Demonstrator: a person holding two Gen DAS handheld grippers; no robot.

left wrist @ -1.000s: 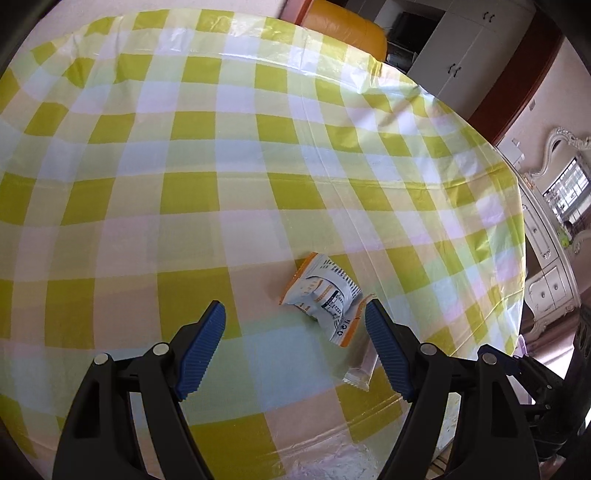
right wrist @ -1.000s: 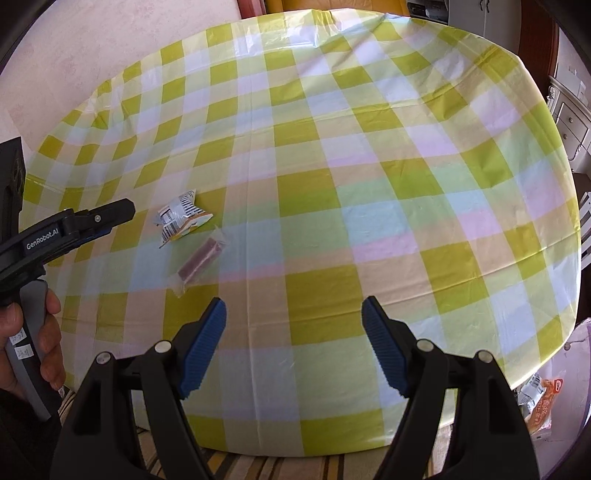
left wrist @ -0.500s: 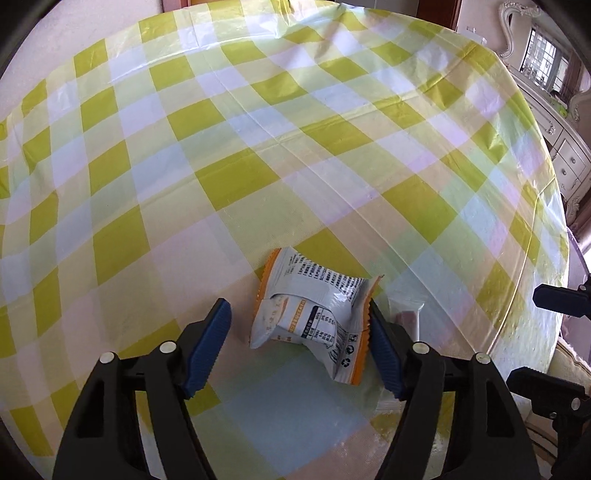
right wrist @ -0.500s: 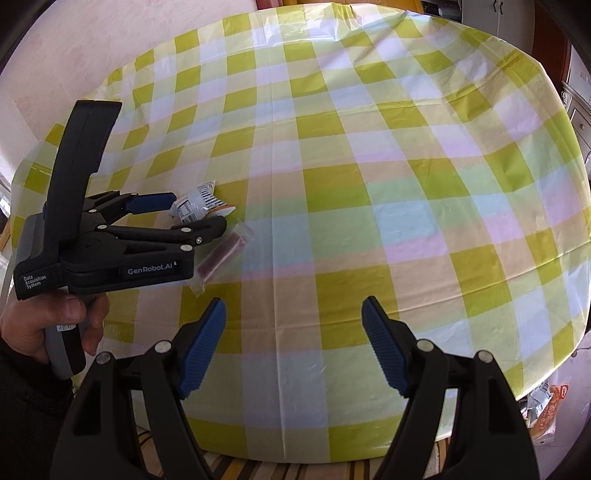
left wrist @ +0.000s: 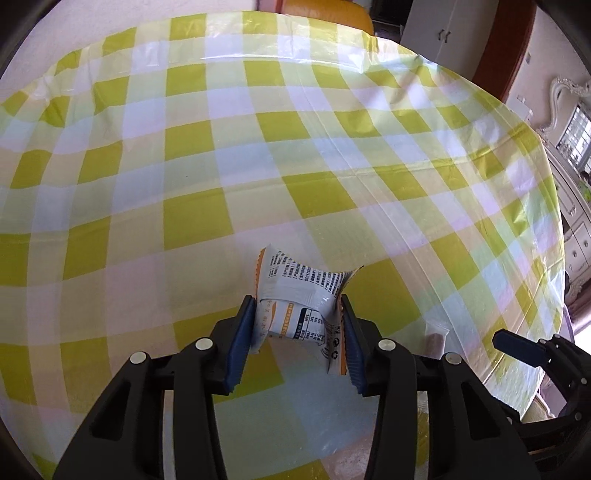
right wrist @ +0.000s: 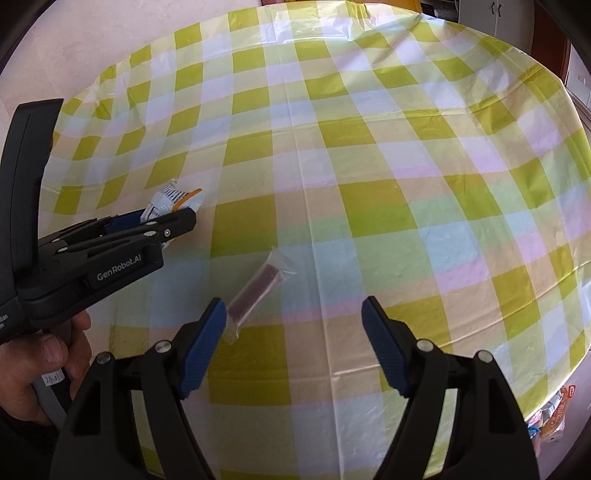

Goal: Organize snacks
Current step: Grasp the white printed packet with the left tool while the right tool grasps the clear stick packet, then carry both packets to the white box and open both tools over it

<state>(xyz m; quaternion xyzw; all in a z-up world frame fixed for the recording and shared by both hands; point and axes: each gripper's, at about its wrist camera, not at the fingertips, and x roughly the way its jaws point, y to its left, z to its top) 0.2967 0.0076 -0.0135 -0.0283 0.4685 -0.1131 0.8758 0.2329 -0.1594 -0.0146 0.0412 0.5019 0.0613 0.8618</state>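
Note:
My left gripper (left wrist: pixel 298 334) is shut on a white and orange snack packet (left wrist: pixel 301 299), crumpled between its blue pads and held just above the checked tablecloth (left wrist: pixel 184 184). The right wrist view shows that packet (right wrist: pixel 173 197) in the left gripper (right wrist: pixel 168 218) at the left. A clear wrapper with a brown snack bar (right wrist: pixel 256 291) lies on the cloth just ahead of my right gripper's left finger (right wrist: pixel 205 343). My right gripper (right wrist: pixel 293 341) is open and empty. The bar also shows in the left wrist view (left wrist: pixel 434 338), to the right of the packet.
The table's rim (right wrist: pixel 554 354) curves round at the right, with snack packets on the floor (right wrist: pixel 554 413) below it. An orange chair (left wrist: pixel 325 14) stands behind the far edge. White cabinets (left wrist: pixel 576 243) line the right side of the room.
My left gripper has shut on the white and orange packet and lifted it a little. My right gripper has moved closer to the brown bar and stays open.

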